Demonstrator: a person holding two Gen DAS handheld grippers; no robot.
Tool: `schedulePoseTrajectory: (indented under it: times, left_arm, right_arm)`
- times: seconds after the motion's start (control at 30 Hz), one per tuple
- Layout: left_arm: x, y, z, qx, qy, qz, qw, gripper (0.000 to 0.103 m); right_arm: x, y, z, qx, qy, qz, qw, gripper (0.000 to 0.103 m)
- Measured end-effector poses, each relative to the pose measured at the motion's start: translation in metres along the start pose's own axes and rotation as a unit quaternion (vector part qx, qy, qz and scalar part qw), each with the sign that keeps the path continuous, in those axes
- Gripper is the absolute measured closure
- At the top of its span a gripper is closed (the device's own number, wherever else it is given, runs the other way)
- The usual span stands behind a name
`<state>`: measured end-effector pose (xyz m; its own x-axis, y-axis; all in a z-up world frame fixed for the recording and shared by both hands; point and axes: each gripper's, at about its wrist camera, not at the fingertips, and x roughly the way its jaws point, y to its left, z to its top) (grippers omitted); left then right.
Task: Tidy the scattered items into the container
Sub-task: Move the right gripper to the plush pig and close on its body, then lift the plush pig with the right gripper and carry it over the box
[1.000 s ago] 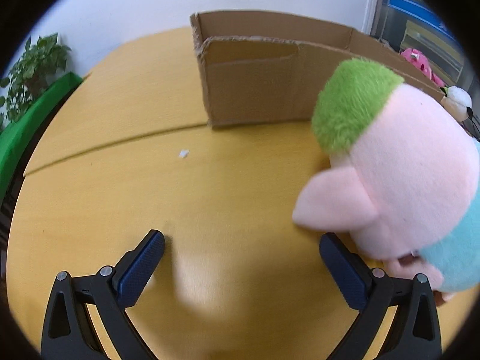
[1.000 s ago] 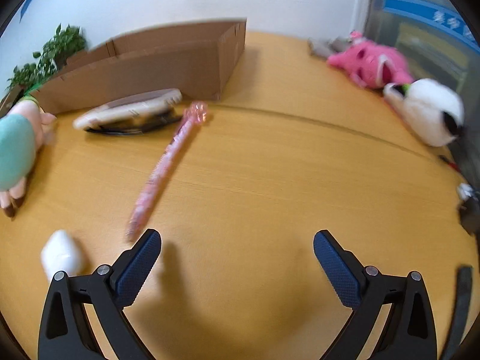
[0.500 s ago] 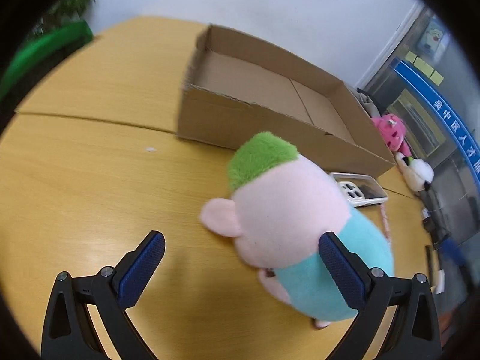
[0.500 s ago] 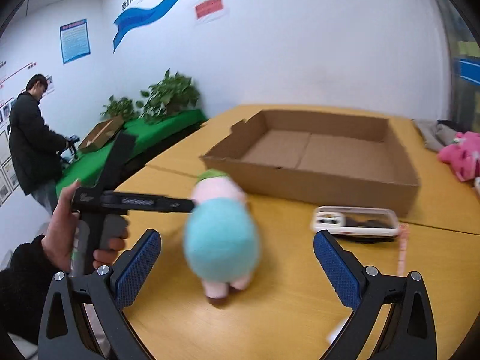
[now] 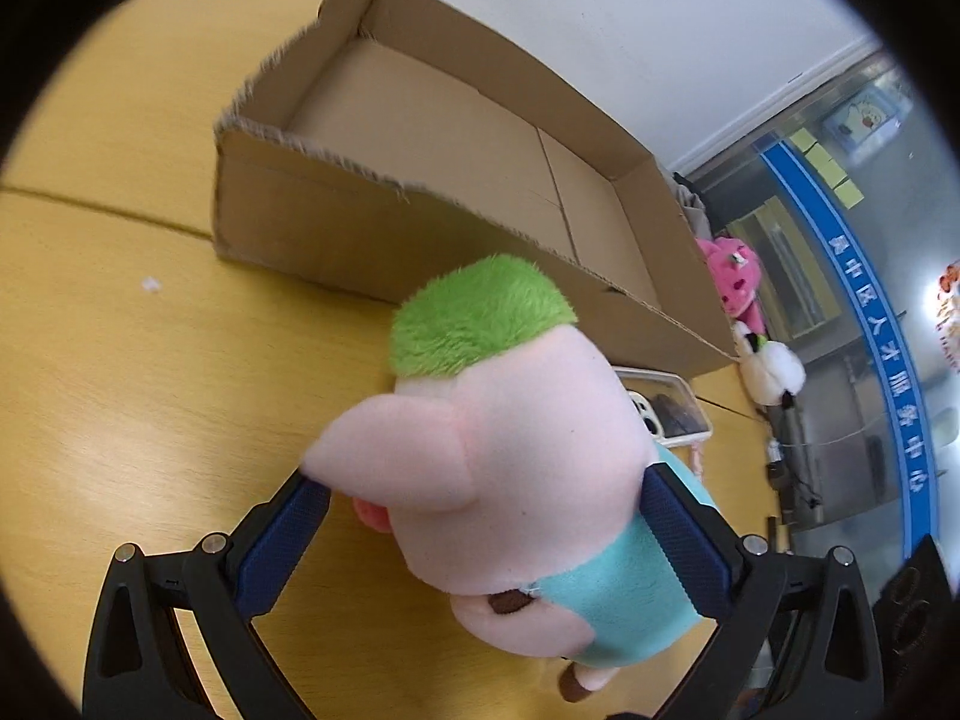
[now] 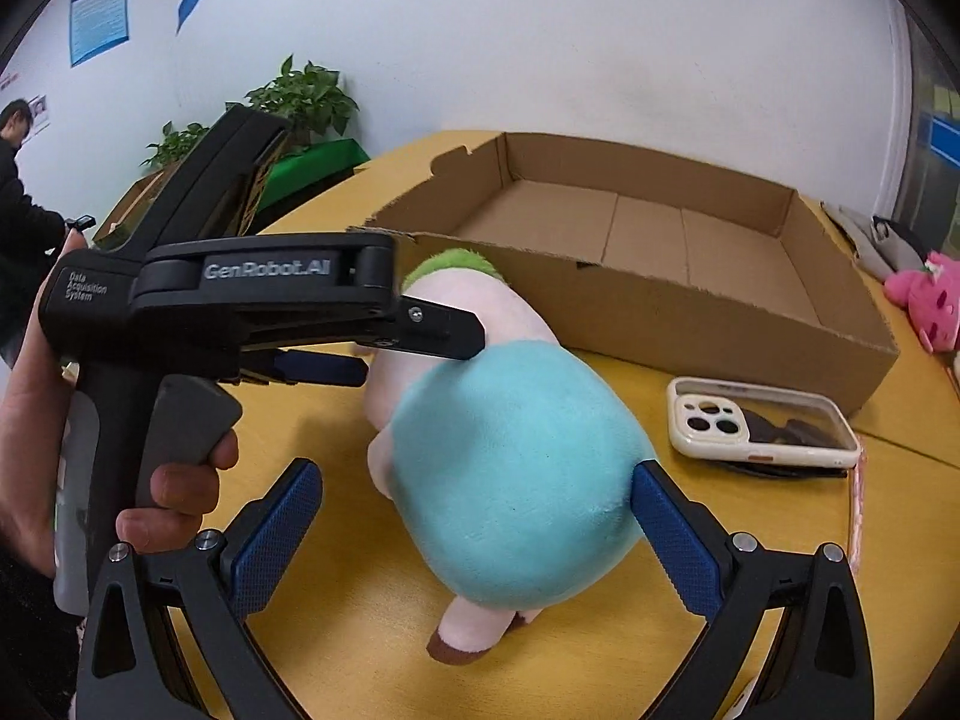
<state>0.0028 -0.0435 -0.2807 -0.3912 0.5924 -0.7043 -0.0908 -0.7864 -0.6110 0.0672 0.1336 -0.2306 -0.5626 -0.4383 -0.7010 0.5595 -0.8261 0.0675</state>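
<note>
We're at the grasp step on the plush, standing on the counter just in front of the box. Left gripper fingers wide, straddling its head; right gripper fingers wide around its teal body, one pad touching, nothing gripped yet. Next we judge: squeeze both, lift over the near box wall, drop inside. Box looks empty. Phone lies just beside the plush, near the wall; pink toy and white toy lie past the box end. Near wall is the obstacle.
</note>
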Motion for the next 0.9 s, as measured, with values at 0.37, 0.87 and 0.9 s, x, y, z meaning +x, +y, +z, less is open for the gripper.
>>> schedulePoseTrajectory:
  times: [0.37, 0.87, 0.9]
  left_arm:
    - [0.009, -0.005, 0.006, 0.002, 0.006, -0.002, 1.0, 0.001]
    - [-0.004, -0.021, 0.001, 0.022, -0.018, 0.022, 0.9994, 0.022]
    - [-0.006, -0.023, -0.002, 0.024, -0.023, 0.021, 0.9992, 0.024]
  right_arm:
    - [0.026, -0.025, 0.013, -0.012, 0.021, 0.032, 0.999, 0.0]
    - [0.025, -0.063, 0.01, 0.041, 0.037, 0.129, 0.99, 0.018]
    - [0.024, -0.062, 0.009, 0.035, 0.044, 0.132, 0.99, 0.019]
